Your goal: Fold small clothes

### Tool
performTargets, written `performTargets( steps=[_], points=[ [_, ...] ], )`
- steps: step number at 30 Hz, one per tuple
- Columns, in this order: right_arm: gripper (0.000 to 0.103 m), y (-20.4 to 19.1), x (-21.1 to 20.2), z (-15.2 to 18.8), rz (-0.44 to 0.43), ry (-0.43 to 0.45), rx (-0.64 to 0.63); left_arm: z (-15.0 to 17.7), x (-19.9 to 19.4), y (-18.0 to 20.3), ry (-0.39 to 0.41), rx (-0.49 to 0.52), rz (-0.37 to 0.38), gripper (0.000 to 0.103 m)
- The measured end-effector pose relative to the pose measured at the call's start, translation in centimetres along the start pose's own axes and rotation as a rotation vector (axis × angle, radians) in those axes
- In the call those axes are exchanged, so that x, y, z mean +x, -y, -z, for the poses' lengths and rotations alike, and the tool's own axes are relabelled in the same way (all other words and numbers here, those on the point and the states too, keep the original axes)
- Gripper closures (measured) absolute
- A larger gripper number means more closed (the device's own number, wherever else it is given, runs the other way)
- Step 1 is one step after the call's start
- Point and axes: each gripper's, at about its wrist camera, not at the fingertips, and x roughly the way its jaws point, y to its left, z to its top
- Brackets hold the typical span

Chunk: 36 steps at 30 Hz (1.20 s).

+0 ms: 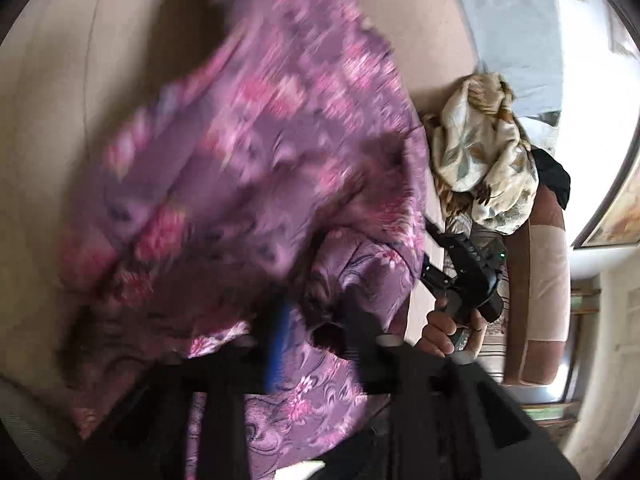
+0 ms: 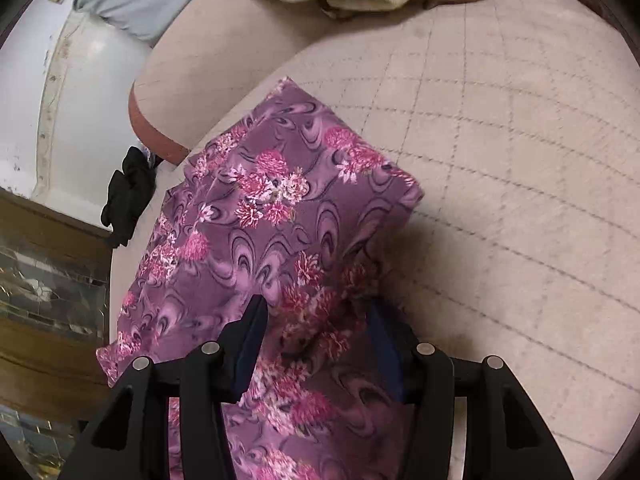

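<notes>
The task item is a purple, pink-flowered piece of thin woven cloth point(image 2: 280, 208). It hangs partly lifted over a pale pink quilted mattress point(image 2: 500, 140), with its far edge resting on or just above that surface.

**Tool state.** The right gripper point(image 2: 316, 320) is part-closed with a bunched fold of the cloth between its two fingers; the fabric fills the gap and drapes from it, so it is judged to be clamped. The left gripper point(image 1: 316, 312) also has cloth lying between its fingers, but motion blur hides whether the pads press on it: state cannot be determined.

**Handling.** The cloth is judged light, limp and somewhat slick. It will sag from any single hold and carries no shape of its own. Take hold at corners or along a hem, one gripper per corner, and keep the span taut. Pinch through a single layer where possible; bunched layers may slip.

**View differences.**
- The right wrist view shows the cloth sharply, with one free corner and the quilted surface beneath it.
- The left wrist view is blurred across the cloth, but alone shows the person's right hand point(image 1: 444, 332) on the other gripper's handle.
- The left wrist view also shows the whole crumpled cream leaf-print cloth point(image 1: 484, 160) lying well apart.
</notes>
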Motion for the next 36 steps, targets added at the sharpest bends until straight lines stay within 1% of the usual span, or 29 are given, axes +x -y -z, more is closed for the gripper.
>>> performTargets(
  steps=[1, 2, 3, 5, 7, 9, 10, 11, 12, 13, 14, 15, 16, 17, 18, 20, 21, 22, 23, 24, 26, 28, 29, 30, 31, 32, 33, 35, 36],
  points=[
    [0.046, -0.3, 0.0, 0.0, 0.016, 0.001, -0.007, -0.1, -0.7, 1.1, 0.033, 0.05, -0.024, 0.05],
    [0.046, -0.6, -0.1, 0.1, 0.025, 0.001, -0.01, -0.1, -1.2, 2.4, 0.062, 0.109, -0.058, 0.04],
    [0.046, -1.0, -0.5, 0.2, 0.03, -0.001, -0.012, -0.2, -1.3, 3.3, 0.072, 0.149, -0.079, 0.036],
    [0.046, -2.4, -1.3, 1.1, 0.005, -0.002, -0.025, -0.8, -1.1, 4.8, 0.064, 0.213, -0.085, 0.034],
    [0.045, -3.6, -1.9, 2.5, -0.012, -0.003, -0.051, -1.8, -0.5, 5.1, 0.051, 0.211, -0.092, 0.034],
    [0.045, -4.7, -1.3, 4.6, -0.026, -0.043, -0.068, -3.1, 1.4, 5.0, 0.017, 0.213, -0.154, 0.034],
    [0.045, -5.0, -1.0, 5.1, -0.034, -0.056, -0.069, -3.6, 2.3, 4.5, -0.005, 0.218, -0.193, 0.042],
    [0.045, -5.3, -0.4, 5.8, -0.03, -0.074, -0.069, -3.8, 3.3, 3.7, -0.025, 0.201, -0.214, 0.06],
    [0.045, -5.6, 0.5, 6.5, -0.005, -0.094, -0.07, -3.8, 3.9, 3.1, -0.042, 0.191, -0.209, 0.07],
    [0.045, -5.8, 1.1, 6.8, 0.01, -0.099, -0.072, -3.8, 4.2, 2.7, -0.054, 0.19, -0.205, 0.09],
    [0.046, -6.3, 1.3, 7.0, 0.037, -0.084, -0.088, -3.8, 4.2, 2.3, -0.05, 0.186, -0.207, 0.092],
    [0.056, -6.9, 1.5, 7.0, 0.064, -0.071, -0.115, -3.8, 3.6, 2.1, -0.049, 0.167, -0.179, 0.092],
    [0.083, -7.4, 1.7, 6.9, 0.096, -0.065, -0.139, -3.7, 2.9, 2.1, -0.045, 0.15, -0.147, 0.093],
    [0.095, -7.6, 1.8, 7.0, 0.113, -0.07, -0.153, -3.4, 1.6, 2.4, -0.031, 0.135, -0.091, 0.093],
    [0.096, -8.0, 1.6, 7.0, 0.11, -0.085, -0.158, -3.0, 0.3, 2.8, -0.018, 0.136, -0.045, 0.093],
    [0.096, -8.9, 0.0, 7.5, 0.066, -0.066, -0.18, -1.9, -2.5, 3.0, -0.006, 0.129, 0.042, 0.093],
    [0.096, -9.6, -1.0, 8.1, 0.057, -0.054, -0.211, -1.5, -3.2, 2.4, -0.004, 0.104, 0.05, 0.093],
    [0.096, -10.1, -1.3, 8.5, 0.056, -0.047, -0.229, -1.3, -3.1, 1.6, 0.0, 0.078, 0.02, 0.092],
    [0.096, -10.3, -1.6, 9.0, 0.057, -0.047, -0.242, -1.1, -2.7, 0.8, 0.005, 0.074, -0.037, 0.091],
    [0.095, -10.3, -1.1, 9.5, 0.054, -0.059, -0.244, -1.0, -2.0, 0.1, 0.006, 0.078, -0.102, 0.092],
    [0.092, -9.4, 0.4, 10.0, 0.036, -0.088, -0.231, -0.6, -1.1, -0.9, -0.002, 0.076, -0.171, 0.092],
    [0.088, -8.6, 1.3, 10.3, 0.03, -0.109, -0.199, -0.6, -1.6, -0.6, 0.008, 0.082, -0.14, 0.092],
    [0.086, -8.1, 0.9, 10.4, 0.004, -0.101, -0.184, -0.6, -2.1, 0.0, 0.033, 0.115, -0.13, 0.091],
    [0.069, -7.8, 0.3, 10.3, -0.025, -0.085, -0.176, -0.6, -2.3, 0.4, 0.048, 0.134, -0.143, 0.091],
    [0.046, -7.7, -0.1, 9.9, -0.032, -0.063, -0.168, -0.5, -2.4, 0.4, 0.052, 0.145, -0.159, 0.093],
    [0.039, -7.6, -0.6, 9.6, -0.027, -0.038, -0.161, -0.6, -2.1, 0.4, 0.053, 0.148, -0.183, 0.094],
    [0.037, -6.8, -1.6, 8.6, -0.01, 0.003, -0.141, -0.6, -2.0, 0.4, 0.054, 0.142, -0.18, 0.094],
    [0.037, -5.9, -2.5, 6.9, 0.011, 0.037, -0.105, -0.7, -2.1, 0.6, 0.071, 0.149, -0.17, 0.095],
    [0.037, -4.8, -3.0, 5.4, 0.034, 0.064, -0.072, -0.8, -2.2, 0.7, 0.076, 0.148, -0.171, 0.095]
  ],
)
